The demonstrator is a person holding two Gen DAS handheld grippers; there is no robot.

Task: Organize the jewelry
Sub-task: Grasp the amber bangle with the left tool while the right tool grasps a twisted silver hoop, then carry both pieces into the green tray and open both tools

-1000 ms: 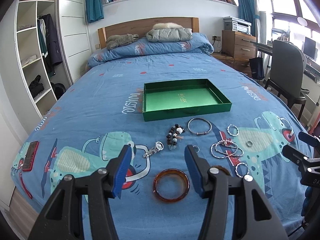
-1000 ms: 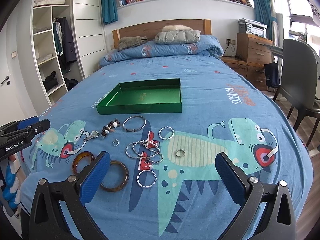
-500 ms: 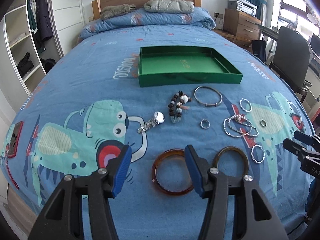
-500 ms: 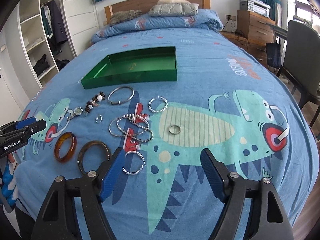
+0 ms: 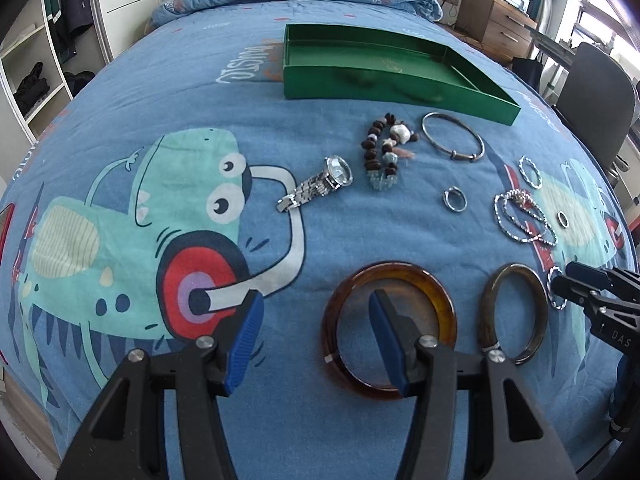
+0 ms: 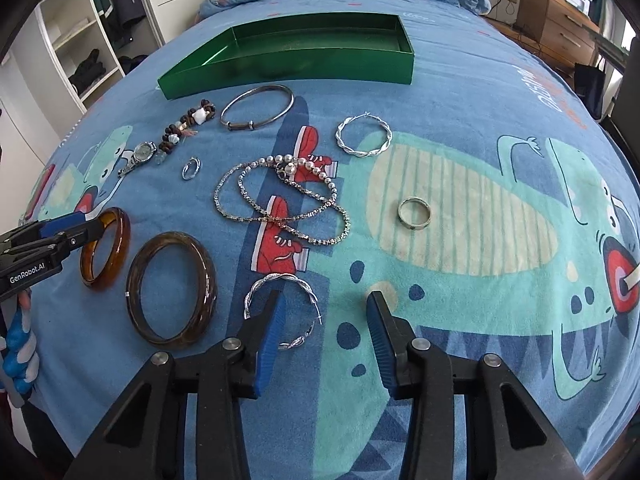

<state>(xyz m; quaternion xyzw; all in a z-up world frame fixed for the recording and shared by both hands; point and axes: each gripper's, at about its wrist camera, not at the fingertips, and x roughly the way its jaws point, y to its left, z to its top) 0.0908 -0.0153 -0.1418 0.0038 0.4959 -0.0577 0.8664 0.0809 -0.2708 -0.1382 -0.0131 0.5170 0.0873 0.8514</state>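
Jewelry lies spread on a blue bed before an empty green tray [image 5: 496,98], which also shows in the right wrist view [image 6: 288,66]. My left gripper [image 5: 314,344] is open, its right finger over an amber bangle [image 5: 436,296]. A darker brown bangle [image 5: 536,312] lies to its right. My right gripper [image 6: 322,340] is open, its left finger over a twisted silver hoop [image 6: 280,282]. Farther off lie a watch [image 5: 320,186], a bead bracelet [image 5: 380,152], a silver bangle [image 5: 452,136], chain necklaces [image 6: 280,200] and a ring [image 6: 414,214].
A second twisted hoop [image 6: 362,136] and a small ring [image 6: 191,168] lie among the jewelry. A wardrobe with open shelves [image 5: 36,60] stands left of the bed, a wooden dresser [image 5: 496,28] and a chair [image 5: 592,96] to the right.
Both grippers have moved down and forward, close to the bedspread. The right gripper's jaws have narrowed. The left gripper's right finger now sits over the amber bangle.
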